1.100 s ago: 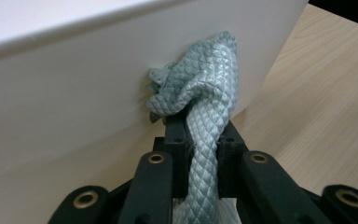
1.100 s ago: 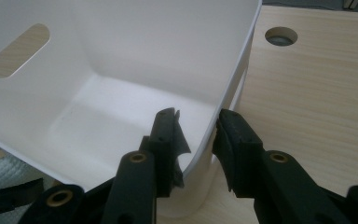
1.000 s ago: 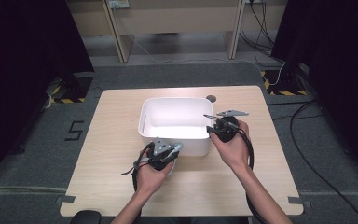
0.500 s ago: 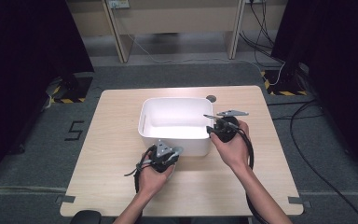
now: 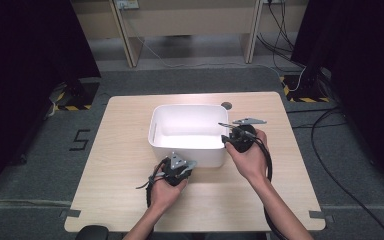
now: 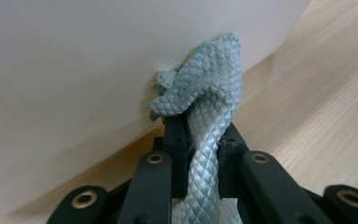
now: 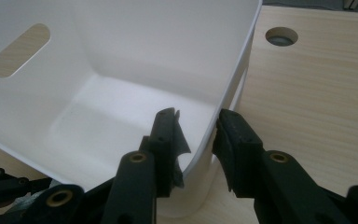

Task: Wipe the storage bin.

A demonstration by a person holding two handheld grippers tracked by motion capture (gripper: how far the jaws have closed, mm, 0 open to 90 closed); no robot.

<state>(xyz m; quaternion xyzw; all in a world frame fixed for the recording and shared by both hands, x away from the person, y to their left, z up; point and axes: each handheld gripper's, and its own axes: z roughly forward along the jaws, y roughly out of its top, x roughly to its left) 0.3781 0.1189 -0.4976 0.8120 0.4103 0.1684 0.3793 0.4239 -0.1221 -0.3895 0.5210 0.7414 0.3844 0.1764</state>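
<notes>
Rope end hidden below jaws

We see a white plastic tub standing upright near the middle of the wooden table, its open top facing up. It is rectangular with rounded corners, smooth thin walls and a bare white floor; an oval handle slot is cut through one end wall. We also see a pale grey-green cloth with a woven diamond pattern. It is bunched into a narrow twisted strip that stands upright, and its crumpled top end presses against the tub's outer wall, just above the tabletop on the near side.
</notes>
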